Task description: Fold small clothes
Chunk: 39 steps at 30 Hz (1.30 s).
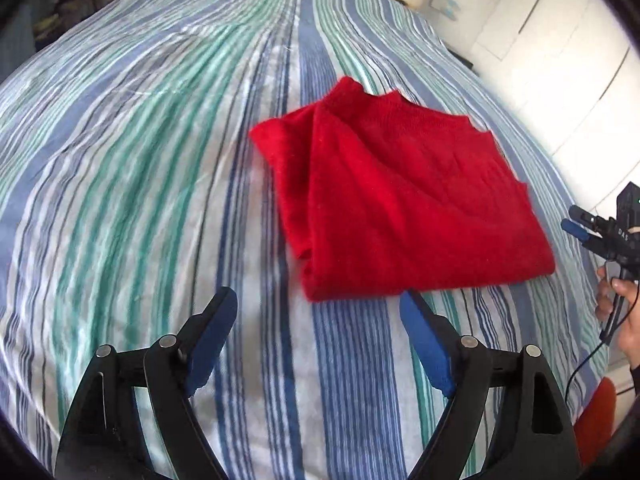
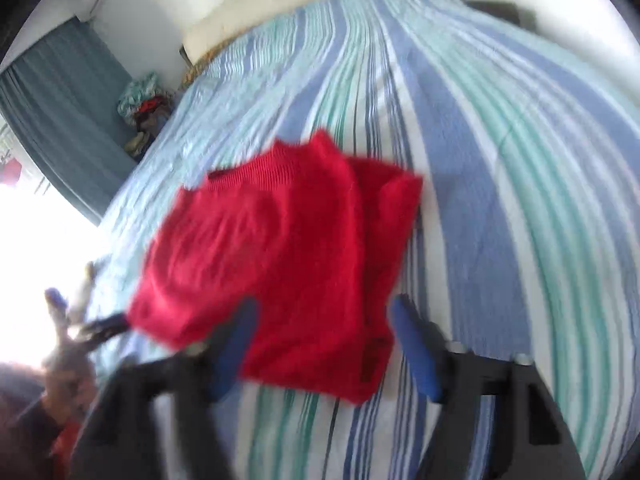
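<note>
A red knitted garment (image 1: pixel 404 200) lies folded into a rough rectangle on the striped bedspread (image 1: pixel 140 140). My left gripper (image 1: pixel 318 300) is open and empty, hovering just short of the garment's near edge. My right gripper (image 1: pixel 570 220) shows at the right edge of the left wrist view, held in a hand beside the garment. In the blurred right wrist view the right gripper (image 2: pixel 324 308) is open and empty, its fingers apart above the near part of the red garment (image 2: pixel 280 248). The left gripper (image 2: pixel 80 304) shows blurred at the left there.
A cream pillow (image 2: pixel 304 12) lies at the head of the bed. A pile of mixed clothes (image 2: pixel 146 108) sits beside the bed near a blue curtain (image 2: pixel 60 120). White wardrobe doors (image 1: pixel 560 60) stand past the bed's right edge.
</note>
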Motion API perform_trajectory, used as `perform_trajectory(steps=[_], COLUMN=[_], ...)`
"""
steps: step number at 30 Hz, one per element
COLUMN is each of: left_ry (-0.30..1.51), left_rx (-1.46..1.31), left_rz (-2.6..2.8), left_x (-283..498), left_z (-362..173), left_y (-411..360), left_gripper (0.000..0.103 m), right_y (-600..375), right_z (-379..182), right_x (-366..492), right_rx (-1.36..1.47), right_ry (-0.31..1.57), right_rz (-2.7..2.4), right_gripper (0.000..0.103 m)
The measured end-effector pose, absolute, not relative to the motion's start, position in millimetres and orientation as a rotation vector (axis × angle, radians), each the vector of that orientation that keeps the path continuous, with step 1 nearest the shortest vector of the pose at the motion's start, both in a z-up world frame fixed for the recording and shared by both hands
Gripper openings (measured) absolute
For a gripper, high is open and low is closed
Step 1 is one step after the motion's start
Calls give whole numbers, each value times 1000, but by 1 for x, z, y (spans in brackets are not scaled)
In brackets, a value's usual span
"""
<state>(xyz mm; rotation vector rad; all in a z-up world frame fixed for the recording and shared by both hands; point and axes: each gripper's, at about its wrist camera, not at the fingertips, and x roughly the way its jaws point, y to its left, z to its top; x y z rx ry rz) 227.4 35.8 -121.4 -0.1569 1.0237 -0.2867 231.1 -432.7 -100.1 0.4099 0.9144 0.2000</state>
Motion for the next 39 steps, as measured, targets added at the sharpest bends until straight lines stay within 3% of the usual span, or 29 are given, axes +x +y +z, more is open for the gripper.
perform_trajectory(steps=[4, 8, 12, 14, 15, 21, 25, 28, 33, 35, 36, 38, 39], left_ry=[1005, 1043, 1052, 1044, 1046, 1025, 1024, 1023, 1018, 1021, 1023, 1025, 1025], left_rx=[-232, -278, -317, -325, -322, -331, -387, -428, -444, -433, -426, -416, -415], left_rz=[-214, -151, -128, -136, -135, -144, -167, -182, -194, -193, -193, -193, -192], left_x=[192, 178, 164, 164, 165, 161, 155, 154, 152, 151, 151, 151, 152], left_z=[-123, -144, -159, -159, -159, -159, -156, -155, -156, -156, -156, -156, -156], left_y=[66, 92, 108, 108, 108, 108, 119, 125, 129, 127, 126, 124, 124], left_gripper=[86, 86, 86, 86, 86, 87, 87, 86, 86, 86, 86, 86, 86], right_y=[-463, -464, -453, -452, -450, -383, -279, -196, -108, -98, -96, -95, -98], right_z=[-114, -162, -183, -180, -176, -78, -28, -31, -82, -106, -115, -137, -140], right_x=[256, 283, 295, 301, 301, 306, 325, 338, 353, 357, 356, 361, 361], right_rx=[551, 706, 699, 714, 699, 483, 357, 298, 260, 338, 389, 568, 643], right_ry=[914, 997, 1000, 1015, 1037, 957, 956, 1000, 1059, 1074, 1089, 1155, 1155], right_rz=[176, 189, 147, 152, 160, 156, 261, 334, 328, 324, 347, 459, 499], right_gripper=[78, 78, 75, 22, 10, 10, 10, 10, 10, 17, 24, 48, 52])
